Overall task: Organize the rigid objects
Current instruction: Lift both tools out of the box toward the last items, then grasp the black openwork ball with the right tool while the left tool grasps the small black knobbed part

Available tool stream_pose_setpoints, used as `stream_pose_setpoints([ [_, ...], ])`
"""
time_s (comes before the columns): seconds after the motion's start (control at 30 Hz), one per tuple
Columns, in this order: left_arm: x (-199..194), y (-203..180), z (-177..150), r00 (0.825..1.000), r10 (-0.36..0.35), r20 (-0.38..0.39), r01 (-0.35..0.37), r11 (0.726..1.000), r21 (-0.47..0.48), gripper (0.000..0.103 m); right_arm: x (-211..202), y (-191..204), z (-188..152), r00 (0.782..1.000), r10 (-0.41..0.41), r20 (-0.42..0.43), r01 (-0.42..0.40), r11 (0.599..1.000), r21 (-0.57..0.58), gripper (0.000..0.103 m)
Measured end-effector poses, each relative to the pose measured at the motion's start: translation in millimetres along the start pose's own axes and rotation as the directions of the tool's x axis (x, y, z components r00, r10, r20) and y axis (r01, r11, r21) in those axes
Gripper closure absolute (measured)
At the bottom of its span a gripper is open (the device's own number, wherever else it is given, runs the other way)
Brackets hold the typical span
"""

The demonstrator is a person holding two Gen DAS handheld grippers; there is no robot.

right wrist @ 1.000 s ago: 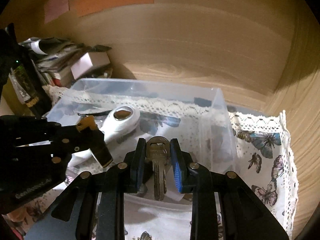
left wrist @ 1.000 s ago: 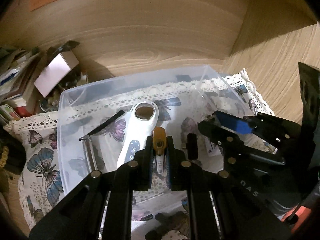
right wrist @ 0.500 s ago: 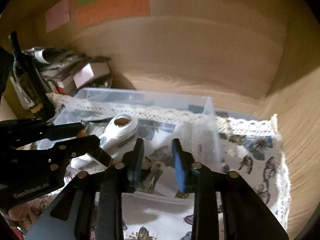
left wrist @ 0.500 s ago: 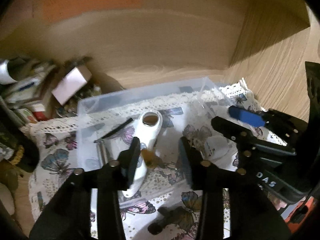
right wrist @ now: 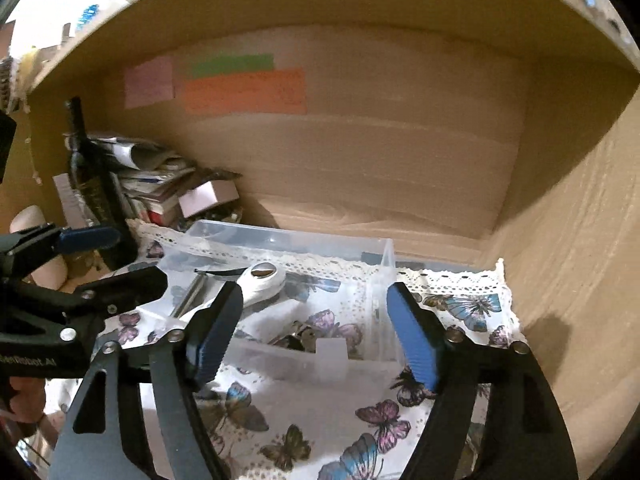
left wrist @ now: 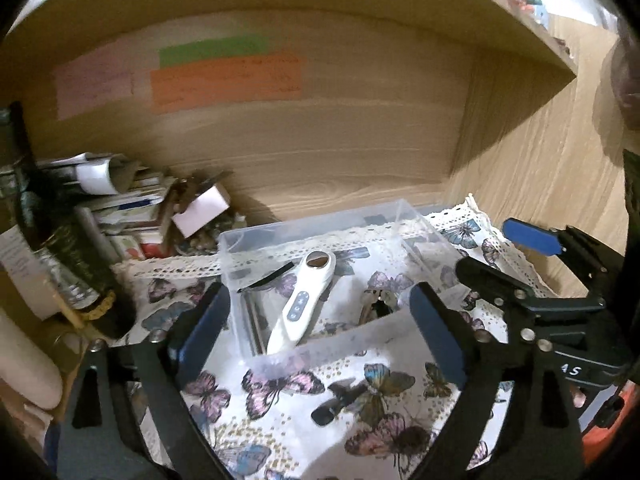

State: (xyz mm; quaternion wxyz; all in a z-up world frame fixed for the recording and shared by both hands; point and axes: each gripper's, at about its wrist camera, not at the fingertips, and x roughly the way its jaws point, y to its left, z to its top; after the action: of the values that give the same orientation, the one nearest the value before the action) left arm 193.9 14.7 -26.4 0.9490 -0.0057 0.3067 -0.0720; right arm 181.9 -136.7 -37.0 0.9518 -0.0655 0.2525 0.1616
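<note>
Since a second ago both keys have dropped from the jaws into the clear bin, lying beside the white device. The left hand-held gripper and right hand-held gripper are opening, empty, likely withdrawing for another item.

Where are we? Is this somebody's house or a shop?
Probably somebody's home, inside a wooden shelf nook. A butterfly cloth with lace edges covers the shelf, sticky notes are stuck on the back wall, and papers and small boxes are piled beside a clear plastic box of odds and ends.
</note>
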Motion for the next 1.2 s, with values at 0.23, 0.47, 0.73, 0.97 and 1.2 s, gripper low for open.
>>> stream_pose_setpoints([
  [0.23, -18.4, 17.9, -24.3, 0.999, 0.033, -0.025, -0.034, 0.999, -0.036, 0.005, -20.8, 11.5, -27.3, 1.000, 0.022, -0.007, -0.022, 1.000, 0.005, 0.022],
  [0.47, -3.6, 31.5, -62.0, 0.989, 0.053, -0.137, -0.061, 0.997, -0.052, 0.005, -9.7, 27.7, -68.0, 0.990, 0.076, -0.115, -0.075, 0.997, 0.016, 0.022],
  [0.73, 31.4, 36.7, -100.7, 0.956, 0.016, -0.292, -0.035, 0.998, -0.059, 0.005, 17.8, 44.3, -112.4, 0.945, 0.168, -0.281, -0.145, 0.984, 0.100, 0.023],
  [0.97, 46.7, 18.1, -104.4, 0.948, -0.010, -0.319, 0.008, 1.000, -0.009, 0.005, 20.0, 55.0, -125.8, 0.935, 0.150, -0.320, -0.139, 0.989, 0.057, 0.073],
  [1.2, 72.7, -8.2, -89.2, 0.941, -0.030, -0.337, 0.062, 0.994, 0.085, 0.006, 14.7, 38.9, -120.7, 0.947, 0.135, -0.290, -0.115, 0.990, 0.086, 0.073],
])
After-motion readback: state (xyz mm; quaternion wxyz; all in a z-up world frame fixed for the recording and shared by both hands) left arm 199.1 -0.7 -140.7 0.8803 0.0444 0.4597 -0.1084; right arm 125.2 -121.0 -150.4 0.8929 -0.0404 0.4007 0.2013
